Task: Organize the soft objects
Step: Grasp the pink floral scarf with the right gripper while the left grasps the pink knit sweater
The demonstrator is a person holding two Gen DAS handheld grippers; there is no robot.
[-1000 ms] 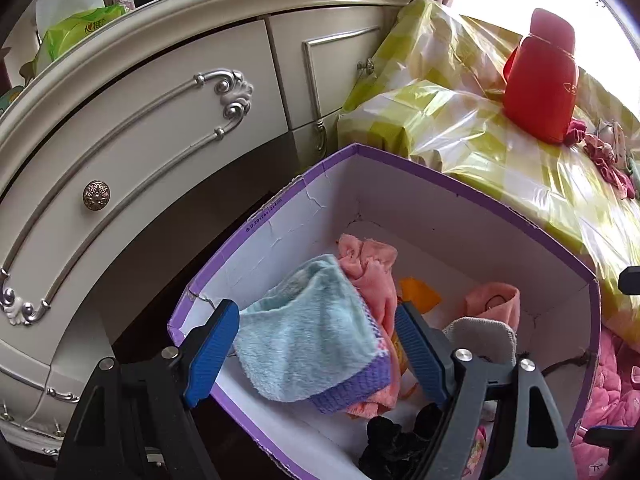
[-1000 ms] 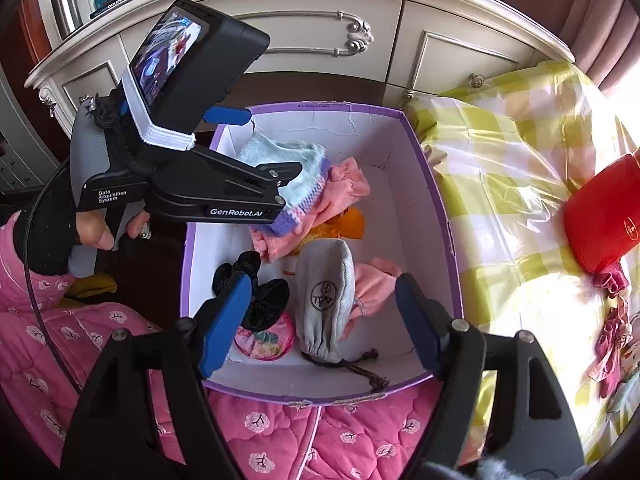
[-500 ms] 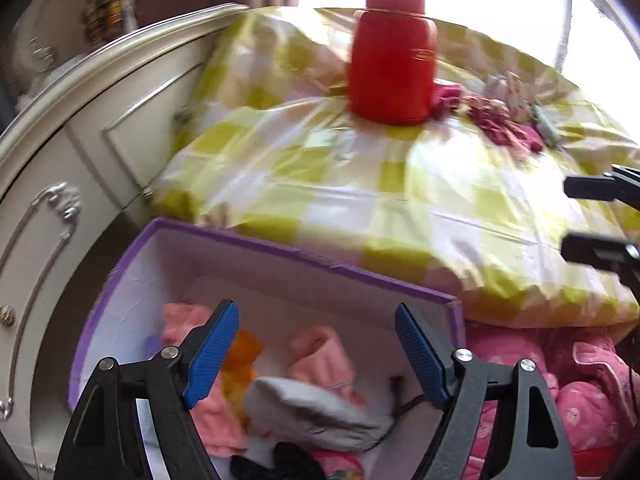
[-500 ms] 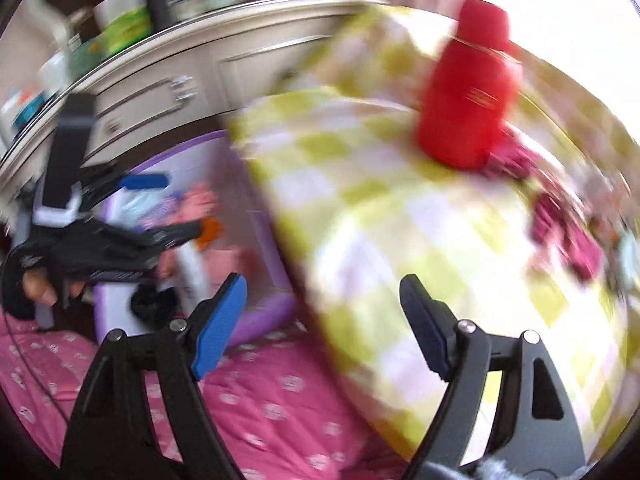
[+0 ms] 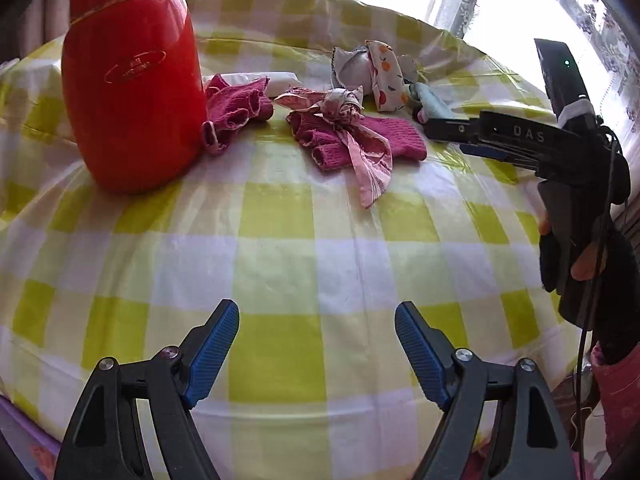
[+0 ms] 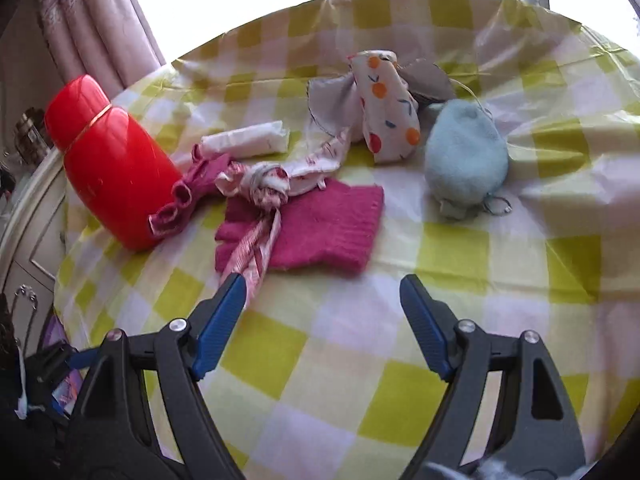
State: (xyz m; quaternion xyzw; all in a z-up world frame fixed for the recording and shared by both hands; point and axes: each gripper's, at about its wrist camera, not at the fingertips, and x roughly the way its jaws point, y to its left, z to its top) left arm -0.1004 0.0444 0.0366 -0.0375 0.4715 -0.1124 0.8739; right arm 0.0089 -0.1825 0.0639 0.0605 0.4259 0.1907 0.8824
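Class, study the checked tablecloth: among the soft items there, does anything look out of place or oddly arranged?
Yes. The hard red flask stands among the cloth items, and the knotted patterned scarf lies tangled across the magenta knit glove; a second magenta glove leans against the flask.

glossy plastic tablecloth (image 5: 304, 248); fuzzy knit magenta glove (image 6: 320, 228).

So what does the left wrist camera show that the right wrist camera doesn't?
Only the left wrist view shows the right gripper from the side, held by a gloved hand.

Only the right wrist view shows the whole light blue pouch and a cabinet at the left edge.

Both show the red container, the magenta glove, the knotted scarf and open, empty jaws.
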